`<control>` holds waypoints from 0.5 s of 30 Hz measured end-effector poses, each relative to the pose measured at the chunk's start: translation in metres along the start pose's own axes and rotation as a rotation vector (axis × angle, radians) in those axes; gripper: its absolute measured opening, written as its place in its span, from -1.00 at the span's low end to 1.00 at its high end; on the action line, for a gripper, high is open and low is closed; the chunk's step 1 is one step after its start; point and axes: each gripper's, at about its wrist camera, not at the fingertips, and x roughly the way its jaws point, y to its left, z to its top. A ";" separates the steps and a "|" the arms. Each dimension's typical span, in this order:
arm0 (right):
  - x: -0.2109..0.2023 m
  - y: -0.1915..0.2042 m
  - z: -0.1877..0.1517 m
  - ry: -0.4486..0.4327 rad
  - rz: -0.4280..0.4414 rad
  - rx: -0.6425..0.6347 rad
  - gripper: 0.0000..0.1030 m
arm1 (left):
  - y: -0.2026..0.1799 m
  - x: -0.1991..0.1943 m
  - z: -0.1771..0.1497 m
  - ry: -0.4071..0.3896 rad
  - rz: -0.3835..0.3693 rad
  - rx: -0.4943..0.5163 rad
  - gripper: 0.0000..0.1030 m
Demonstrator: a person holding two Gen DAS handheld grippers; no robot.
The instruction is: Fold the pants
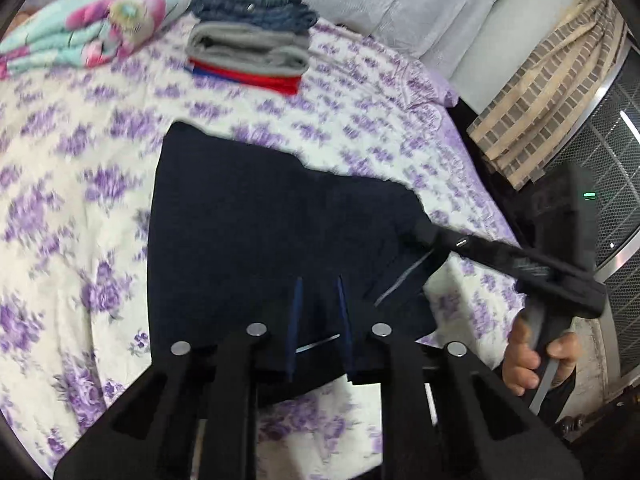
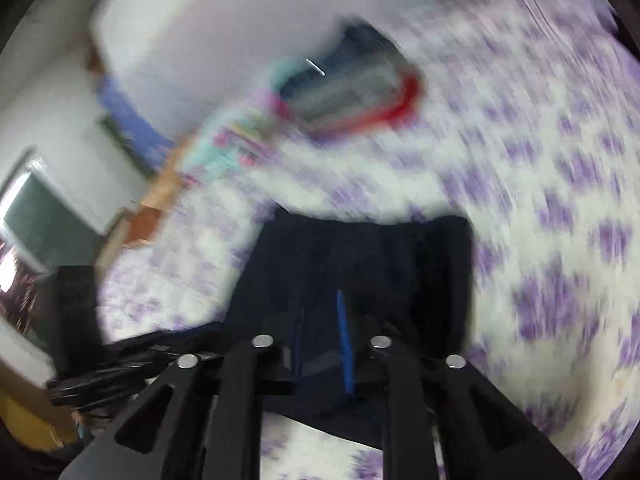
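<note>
- Two grippers work over a bed [image 1: 80, 184] in purple-flowered sheeting, probably chosen as a broad, soft folding surface.
- Navy pants [image 1: 248, 232] lie flat mid-bed, partly folded, long axis running away from the person toward a stack of folded clothes [image 1: 250, 56].
- Left gripper [image 1: 320, 320] pinches the near hem between narrowly parted fingers.
- Right gripper [image 2: 320, 344] likewise clamps the near edge; that view is blurred.
</note>
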 end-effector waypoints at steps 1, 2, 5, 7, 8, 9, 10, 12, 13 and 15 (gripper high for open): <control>0.008 -0.011 -0.004 0.023 -0.024 0.036 -1.00 | 0.008 0.012 -0.004 0.029 0.016 -0.008 -0.69; 0.010 -0.018 -0.007 0.028 -0.006 0.068 -1.00 | 0.017 0.026 -0.009 0.073 0.014 -0.031 -0.75; -0.003 0.002 -0.003 0.022 -0.037 0.035 -0.87 | 0.032 0.030 -0.018 0.069 -0.030 -0.055 -0.81; -0.007 0.039 0.009 0.004 -0.037 -0.063 -0.88 | 0.032 0.025 -0.018 0.071 -0.053 -0.040 -0.81; -0.004 0.052 0.015 0.008 -0.024 -0.089 -0.88 | 0.033 0.023 -0.019 0.073 -0.060 -0.035 -0.81; 0.005 0.078 0.025 0.029 0.012 -0.140 -0.87 | 0.033 0.022 -0.021 0.075 -0.066 -0.029 -0.81; 0.014 0.093 0.032 0.048 0.034 -0.170 -0.88 | 0.034 0.021 -0.023 0.073 -0.069 -0.029 -0.81; 0.043 0.127 0.052 0.109 0.076 -0.231 -0.88 | 0.034 0.019 -0.026 0.071 -0.074 -0.027 -0.81; 0.061 0.141 0.061 0.143 0.079 -0.241 -0.88 | 0.034 0.017 -0.026 0.071 -0.075 -0.030 -0.81; 0.099 0.163 0.080 0.203 0.054 -0.264 -0.88 | 0.035 0.014 -0.026 0.075 -0.071 -0.029 -0.81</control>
